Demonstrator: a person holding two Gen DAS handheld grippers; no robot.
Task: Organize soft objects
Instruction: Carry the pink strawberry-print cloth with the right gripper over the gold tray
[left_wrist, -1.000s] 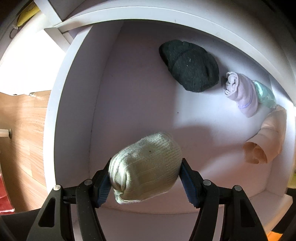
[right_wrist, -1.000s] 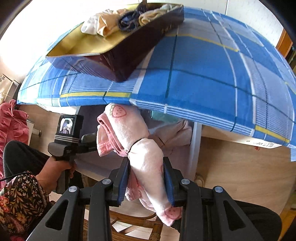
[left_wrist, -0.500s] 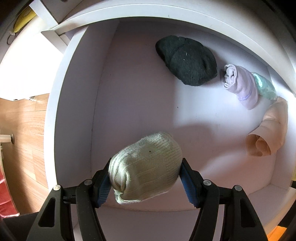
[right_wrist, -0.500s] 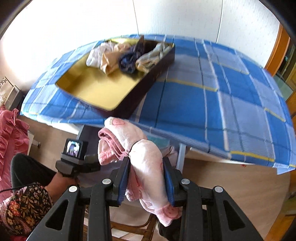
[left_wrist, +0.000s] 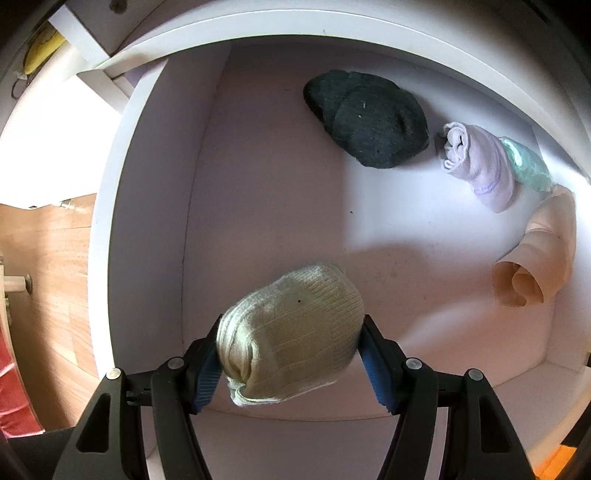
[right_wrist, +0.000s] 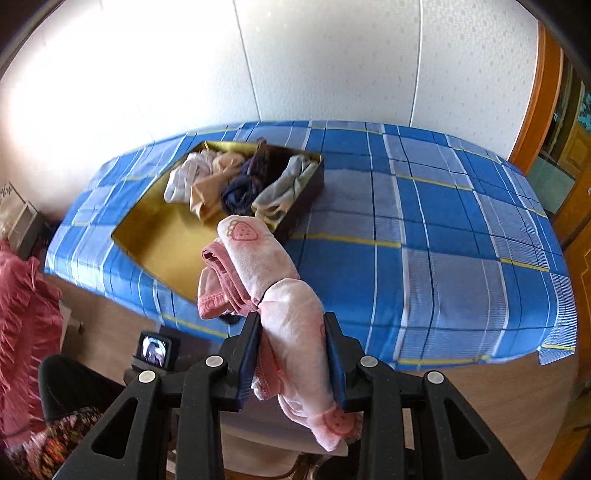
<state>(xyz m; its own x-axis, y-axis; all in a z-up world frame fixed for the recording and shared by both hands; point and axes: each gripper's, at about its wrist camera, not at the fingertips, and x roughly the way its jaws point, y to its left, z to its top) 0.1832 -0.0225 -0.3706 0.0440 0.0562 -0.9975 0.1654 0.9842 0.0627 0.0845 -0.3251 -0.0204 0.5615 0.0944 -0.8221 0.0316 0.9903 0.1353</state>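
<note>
My left gripper (left_wrist: 290, 354) points straight down into a white drawer (left_wrist: 147, 206) and is shut on a rolled cream sock (left_wrist: 291, 328). On the drawer floor lie a dark green sock roll (left_wrist: 369, 123), a lilac roll (left_wrist: 476, 166) with a mint piece (left_wrist: 526, 164) behind it, and a peach roll (left_wrist: 535, 266) at the right wall. My right gripper (right_wrist: 293, 354) is shut on a pink strawberry-print garment (right_wrist: 266, 280), held above the near edge of the blue plaid table (right_wrist: 443, 236). A gold-lined box (right_wrist: 159, 236) on the table holds several loose garments (right_wrist: 236, 181).
The person's other hand-held gripper with its small screen (right_wrist: 153, 349) shows at lower left in the right wrist view, beside a dark sleeve (right_wrist: 74, 384). A red ruffled cloth (right_wrist: 26, 325) hangs at the left. Wooden floor (left_wrist: 44, 277) lies left of the drawer.
My right gripper has risen with the pink garment, so the table top and box are now seen from above. The left gripper has held still over the drawer with the cream sock.
</note>
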